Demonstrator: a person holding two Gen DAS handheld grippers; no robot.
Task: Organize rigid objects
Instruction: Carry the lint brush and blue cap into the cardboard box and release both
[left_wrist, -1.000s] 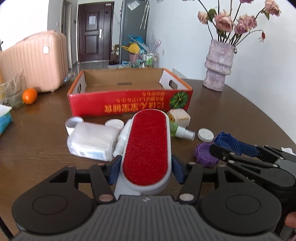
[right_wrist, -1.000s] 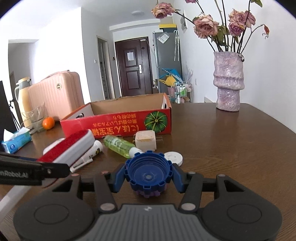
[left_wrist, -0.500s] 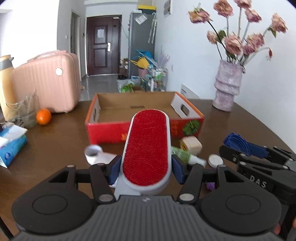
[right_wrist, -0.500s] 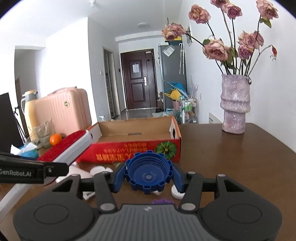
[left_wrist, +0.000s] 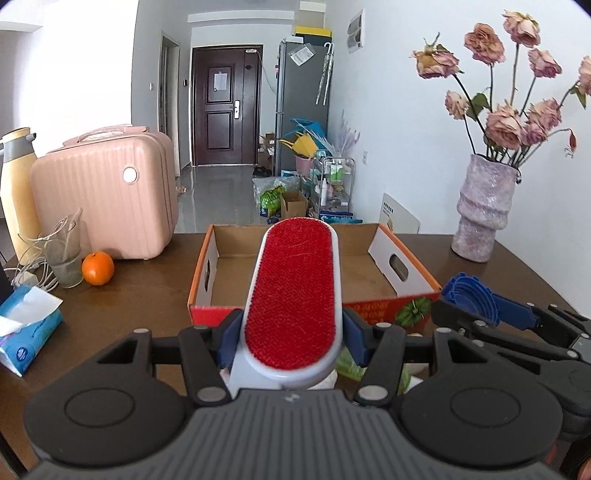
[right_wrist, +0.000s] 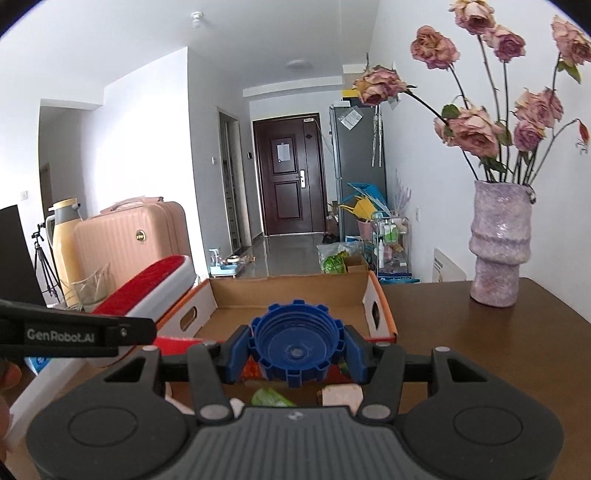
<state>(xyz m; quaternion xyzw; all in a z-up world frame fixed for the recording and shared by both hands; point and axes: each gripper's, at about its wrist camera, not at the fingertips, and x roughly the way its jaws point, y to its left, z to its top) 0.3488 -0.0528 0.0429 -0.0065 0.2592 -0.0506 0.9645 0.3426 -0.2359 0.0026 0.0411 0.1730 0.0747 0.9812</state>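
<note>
I've lifted both off the table: my left gripper (left_wrist: 293, 338) clamps the red brush (left_wrist: 295, 291), my right gripper (right_wrist: 293, 354) the blue cap (right_wrist: 295, 349), now over the box's (right_wrist: 291, 295) near edge, ready to drop in

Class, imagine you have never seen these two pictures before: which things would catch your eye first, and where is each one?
The red lint brush dominates the left view, gripped in the left tongs and pointing at the open cardboard box. In the right view, a blue toothed cap sits clamped in the right tongs before the same box. The dried roses in the mauve vase stand at the table's far right.
</note>
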